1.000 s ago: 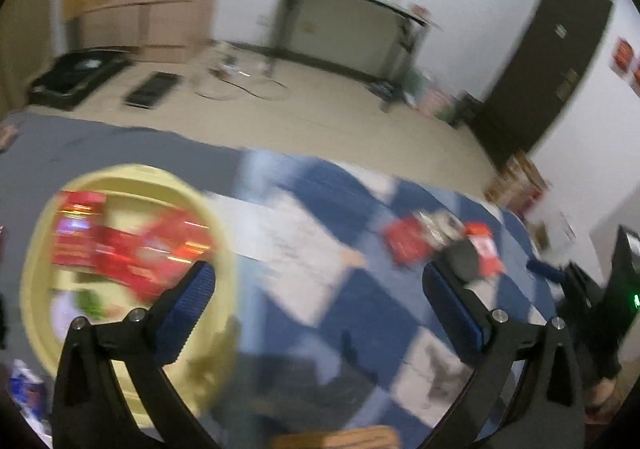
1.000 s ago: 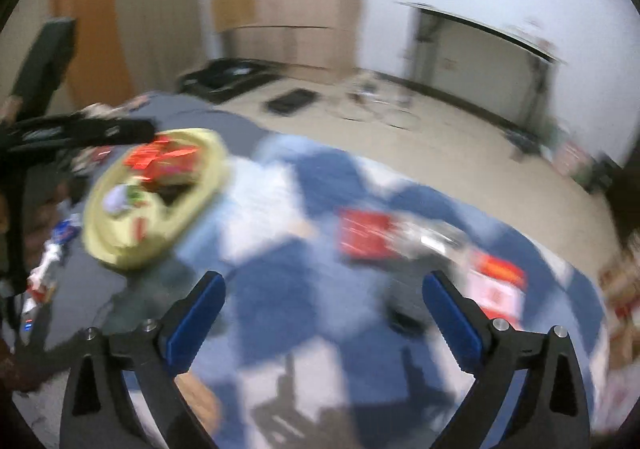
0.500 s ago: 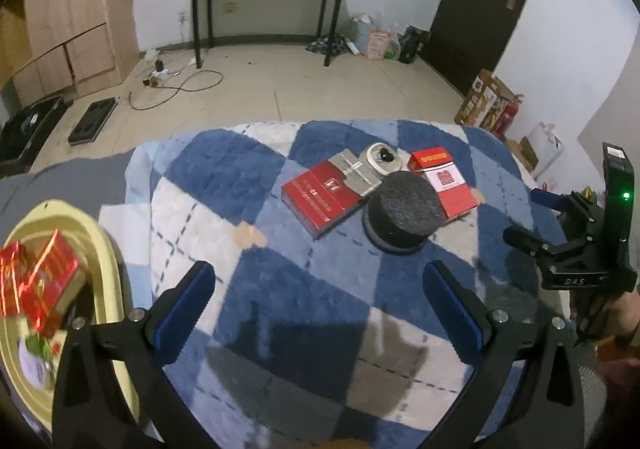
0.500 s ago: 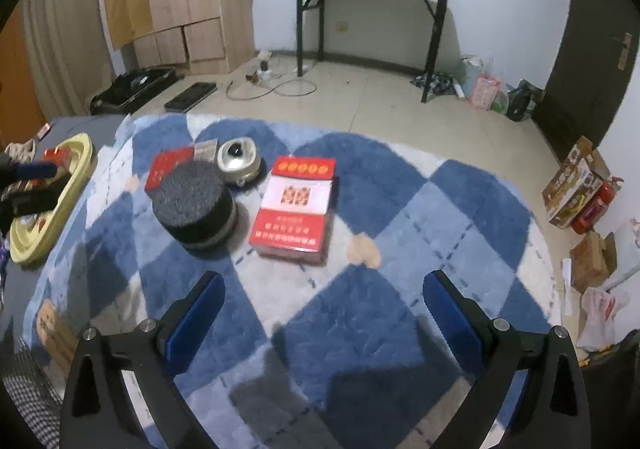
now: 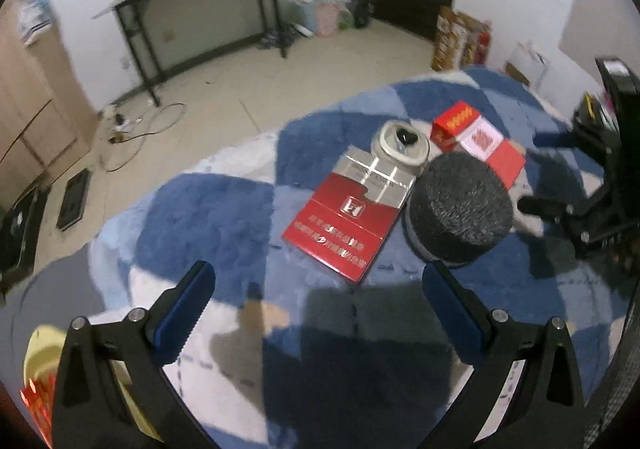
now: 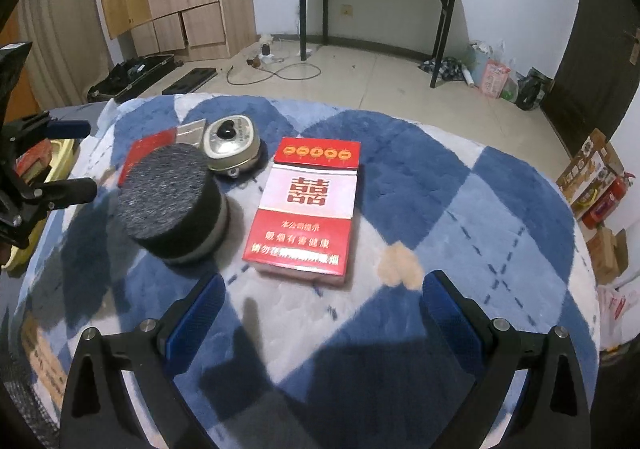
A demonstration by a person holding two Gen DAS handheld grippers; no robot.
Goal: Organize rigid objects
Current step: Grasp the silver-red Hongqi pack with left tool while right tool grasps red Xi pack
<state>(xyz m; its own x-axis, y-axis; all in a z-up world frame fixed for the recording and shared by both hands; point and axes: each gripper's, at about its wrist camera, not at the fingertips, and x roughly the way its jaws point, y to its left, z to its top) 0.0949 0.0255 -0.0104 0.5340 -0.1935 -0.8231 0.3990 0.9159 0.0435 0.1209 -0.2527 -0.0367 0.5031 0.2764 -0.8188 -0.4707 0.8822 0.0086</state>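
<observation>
right wrist view: the right gripper (image 6: pixel 320 303) gapes empty over the rug; just ahead lies a flat red-and-white cardboard carton (image 6: pixel 306 211), probably light and stiff, best pinched across its long edges. left gripper (image 5: pixel 316 295) likewise spread, a dark felt-topped round puck (image 5: pixel 460 209) ahead-right.
</observation>
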